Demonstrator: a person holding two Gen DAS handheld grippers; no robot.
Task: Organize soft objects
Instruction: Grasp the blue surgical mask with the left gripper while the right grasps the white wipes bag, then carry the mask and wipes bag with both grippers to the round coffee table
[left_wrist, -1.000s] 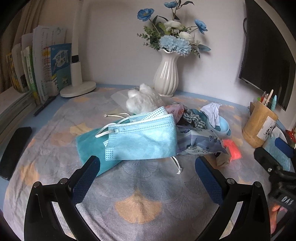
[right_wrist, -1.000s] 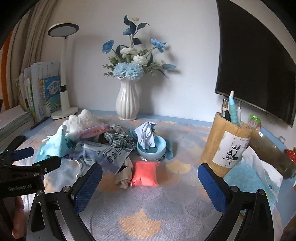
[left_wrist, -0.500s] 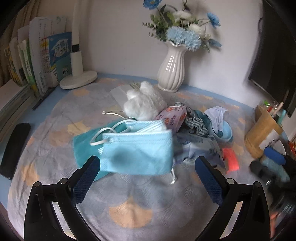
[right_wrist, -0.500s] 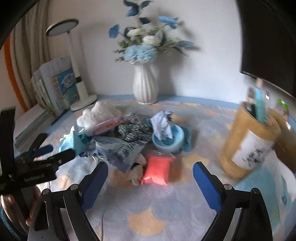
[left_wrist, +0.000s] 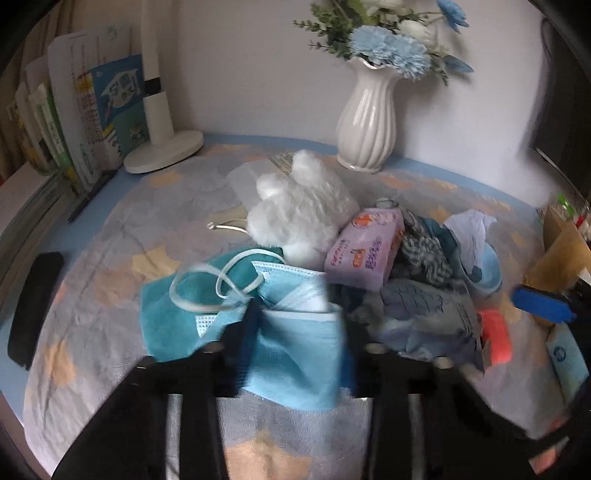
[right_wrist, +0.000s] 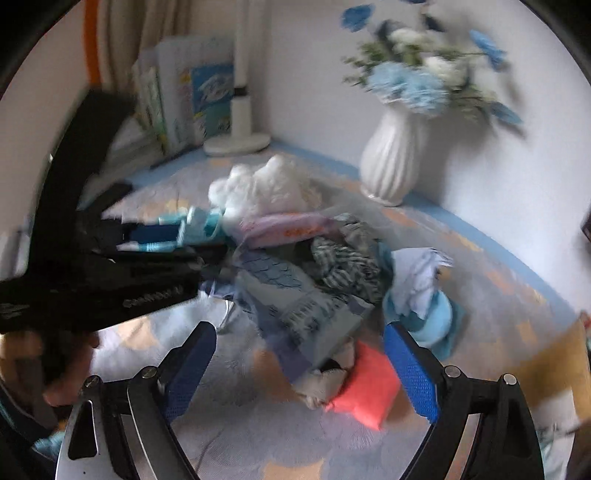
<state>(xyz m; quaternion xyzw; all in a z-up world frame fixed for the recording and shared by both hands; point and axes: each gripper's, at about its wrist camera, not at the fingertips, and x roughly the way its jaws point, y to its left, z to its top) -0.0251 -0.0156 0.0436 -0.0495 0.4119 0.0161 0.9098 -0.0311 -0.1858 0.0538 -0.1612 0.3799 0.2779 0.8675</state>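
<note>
Left gripper (left_wrist: 295, 325) pinches a pale-blue pleated paper face mask (left_wrist: 295, 343); right gripper (right_wrist: 299, 365) hangs wide open, empty.
Lift slowly so the mask's ear loops clear the teal cloth (left_wrist: 166, 317).

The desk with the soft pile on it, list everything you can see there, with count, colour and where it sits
face mask: one, light blue, front of pile, between the left gripper's fingers
towel: one, teal, under the mask
plush toy: one, white, back of pile
tissue pack: one, lilac, right of the plush
checked cloth: one, dark and white, middle of pile
printed pouch: one, grey-blue, front of pile
bowl: one, light blue, white cloth inside
red pad: one, coral, front right
vase: one, white, blue flowers, by wall
lamp: one, white, back left
books: several, upright, far left
pen holder: one, tan, right edge
left gripper: black, closing on the mask, blurred
right gripper: blue pads, open, before the pile
</note>
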